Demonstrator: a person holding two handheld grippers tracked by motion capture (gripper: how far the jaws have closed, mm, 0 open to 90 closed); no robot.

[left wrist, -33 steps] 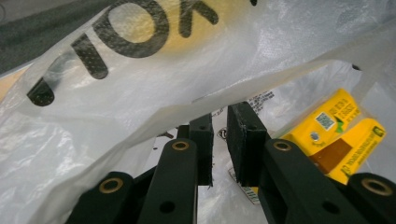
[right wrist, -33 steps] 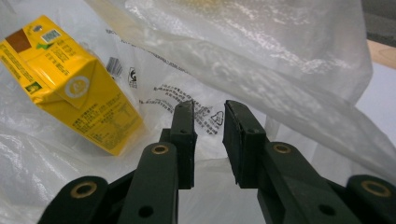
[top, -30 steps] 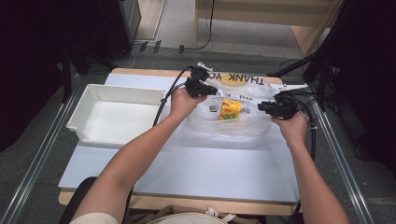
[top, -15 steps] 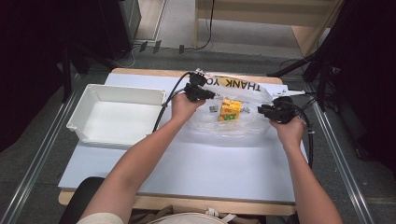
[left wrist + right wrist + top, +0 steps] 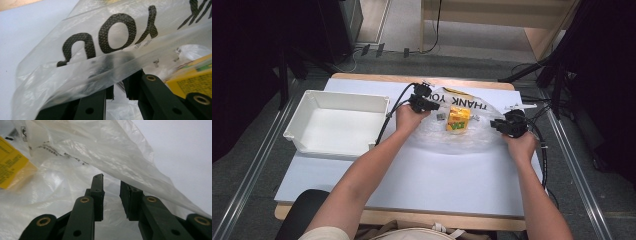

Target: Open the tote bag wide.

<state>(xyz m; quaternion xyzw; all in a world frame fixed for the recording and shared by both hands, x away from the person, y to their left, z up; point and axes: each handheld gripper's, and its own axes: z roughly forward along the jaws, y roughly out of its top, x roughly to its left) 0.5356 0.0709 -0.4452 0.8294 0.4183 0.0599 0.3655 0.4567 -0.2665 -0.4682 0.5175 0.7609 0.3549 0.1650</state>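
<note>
A clear plastic bag (image 5: pixel 462 142) printed "THANK YOU" lies spread on the pale blue table (image 5: pixel 412 175), with a yellow carton (image 5: pixel 458 120) inside it. My left gripper (image 5: pixel 434 105) is at the bag's left end. In the left gripper view a layer of the bag's film (image 5: pixel 112 37) drapes over the tips of the left gripper (image 5: pixel 119 82), whose jaws keep a narrow gap; the carton (image 5: pixel 195 82) is at the right. My right gripper (image 5: pixel 498 125) is at the bag's right end. In the right gripper view the jaws of the right gripper (image 5: pixel 111 181) stand slightly apart under an arching fold of film (image 5: pixel 100 147), and the carton (image 5: pixel 10 162) shows at the left.
A white rectangular bin (image 5: pixel 337 100) with nothing in it stands on the left part of the table. Black cables (image 5: pixel 387 120) trail from both grippers. The near half of the table is bare. Metal rails run along both sides of the table.
Both hands have sunk toward the table, and the bag has come down with them and lies flatter. The jaws look the same.
</note>
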